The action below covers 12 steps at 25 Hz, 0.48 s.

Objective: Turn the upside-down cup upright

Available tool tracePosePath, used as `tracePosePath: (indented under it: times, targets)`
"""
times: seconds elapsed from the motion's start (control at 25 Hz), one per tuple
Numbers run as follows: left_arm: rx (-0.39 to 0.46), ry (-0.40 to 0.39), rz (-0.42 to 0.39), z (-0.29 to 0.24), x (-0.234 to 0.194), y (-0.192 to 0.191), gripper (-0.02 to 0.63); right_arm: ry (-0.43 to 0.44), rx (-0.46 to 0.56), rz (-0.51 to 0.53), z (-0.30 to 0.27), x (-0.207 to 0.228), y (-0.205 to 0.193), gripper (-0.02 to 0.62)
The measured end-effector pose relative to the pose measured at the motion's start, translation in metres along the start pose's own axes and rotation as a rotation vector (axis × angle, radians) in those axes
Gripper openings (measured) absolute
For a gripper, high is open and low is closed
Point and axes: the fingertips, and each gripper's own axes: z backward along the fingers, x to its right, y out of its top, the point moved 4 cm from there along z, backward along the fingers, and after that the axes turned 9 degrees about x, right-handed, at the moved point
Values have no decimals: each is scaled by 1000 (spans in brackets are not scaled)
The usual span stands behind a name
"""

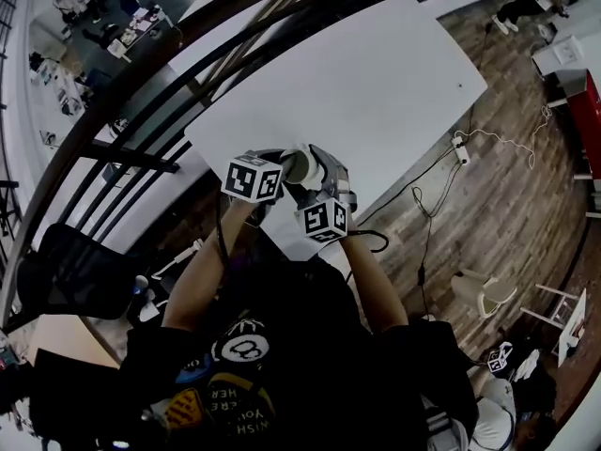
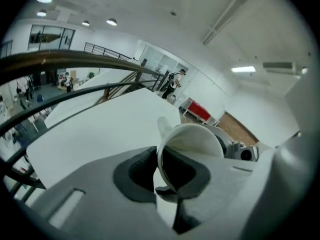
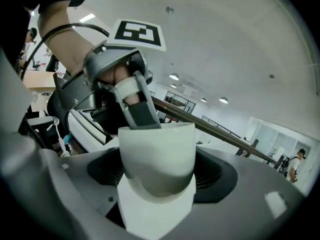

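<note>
White cup (image 1: pixel 300 164) above the surface (image 1: pixel 376 92); we see right tongs (image 3: pixel 157 171) clamping its body, left tongs (image 2: pixel 159 168) pinching its rim.

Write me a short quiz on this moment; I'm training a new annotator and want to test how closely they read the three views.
1. True or false: the right tool is empty.
2. Which part of the white, round, smooth-walled cup does the left tool pinch? A. its rim wall B. its base C. no part of it
3. Fill the gap: the flat table top beyond the cup is ___ in colour.

Key
1. False: its jaws clamp the cup's body.
2. A
3. white
</note>
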Motion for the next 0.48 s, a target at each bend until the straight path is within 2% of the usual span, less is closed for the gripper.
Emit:
tracePosePath:
  times: [0.08,0.12,0.16,0.2,0.24,0.32,0.36,0.48]
  targets:
    - [20,-50,61,4,4,4,41,3,39,-31,10,4,5,396]
    - [39,-58,83,7,4,7,41,-3,67,-82,17,8,7,396]
    - [68,-55,102,10,2,12,41,-14,102,-169,24,13,7,396]
    - [102,-47,119,14,-2,18,41,-29,142,-299,31,20,7,396]
    - [139,-39,132,20,-6,24,41,-43,186,-477,39,27,5,394]
    - [206,-41,133,31,-11,36,41,-47,288,-930,49,41,1,393]
    - [234,-49,120,35,-10,41,41,-23,352,-1165,51,47,-1,387]
    - [299,-67,44,40,0,51,41,157,569,-1864,43,52,-11,385]
